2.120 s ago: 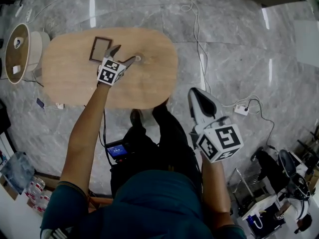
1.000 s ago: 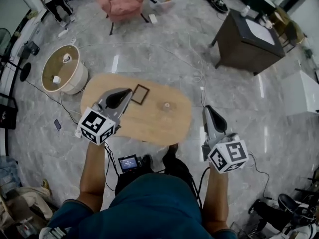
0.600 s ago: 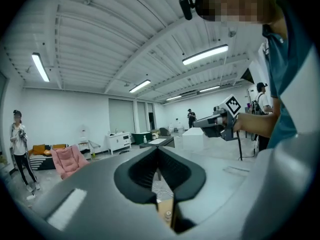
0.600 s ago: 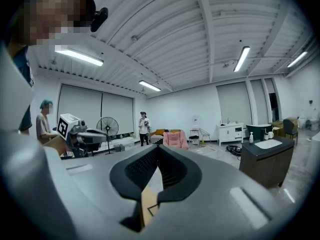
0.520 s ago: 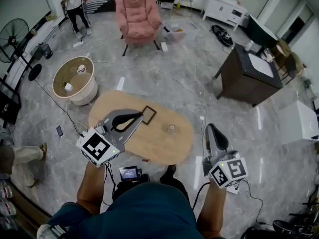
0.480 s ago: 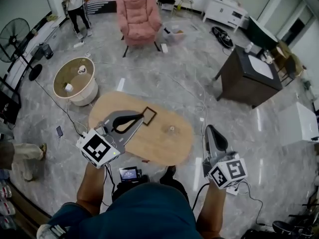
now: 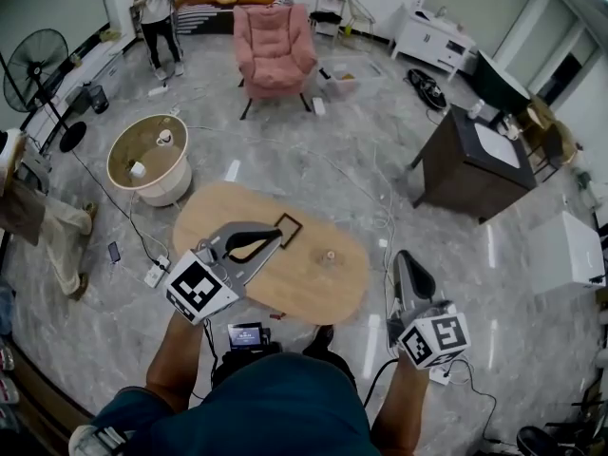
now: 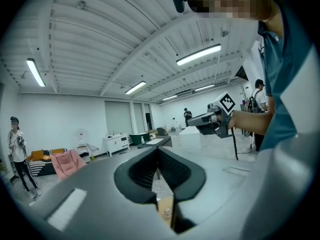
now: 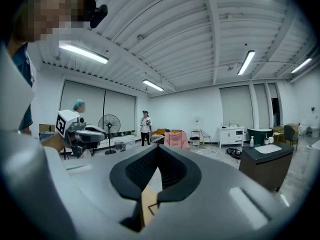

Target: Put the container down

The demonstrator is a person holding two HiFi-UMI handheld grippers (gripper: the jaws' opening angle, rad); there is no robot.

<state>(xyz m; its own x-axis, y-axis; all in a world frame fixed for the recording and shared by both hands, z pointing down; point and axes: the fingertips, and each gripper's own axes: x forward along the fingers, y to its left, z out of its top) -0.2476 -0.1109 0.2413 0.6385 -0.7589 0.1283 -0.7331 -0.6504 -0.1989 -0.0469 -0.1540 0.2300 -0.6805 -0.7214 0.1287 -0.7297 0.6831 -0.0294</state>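
Note:
A small pale container [image 7: 330, 256] stands by itself on the oval wooden table [image 7: 237, 218], to the right of a dark rectangular frame [image 7: 289, 226]. My left gripper [image 7: 279, 236] hovers over the table's near left part, shut and empty, its tips short of the frame. In the left gripper view the jaws [image 8: 158, 149] meet, and the container [image 8: 166, 213] shows far below through the gap. My right gripper [image 7: 401, 258] is held off the table's right end above the floor, shut with nothing in it; its closed jaws [image 9: 159, 146] point across the room.
A round side table [image 7: 147, 155] stands back left of the wooden table, with a pink armchair [image 7: 274, 46] beyond and a dark cabinet [image 7: 470, 164] at the right. Cables trail over the marble floor. A person [image 7: 157, 3] stands at the back, another at the left edge [image 7: 28, 218].
The left gripper, open beside the container two seconds ago, has drawn back, risen and shut. The container stays on the table. The head view has lifted to show more of the room.

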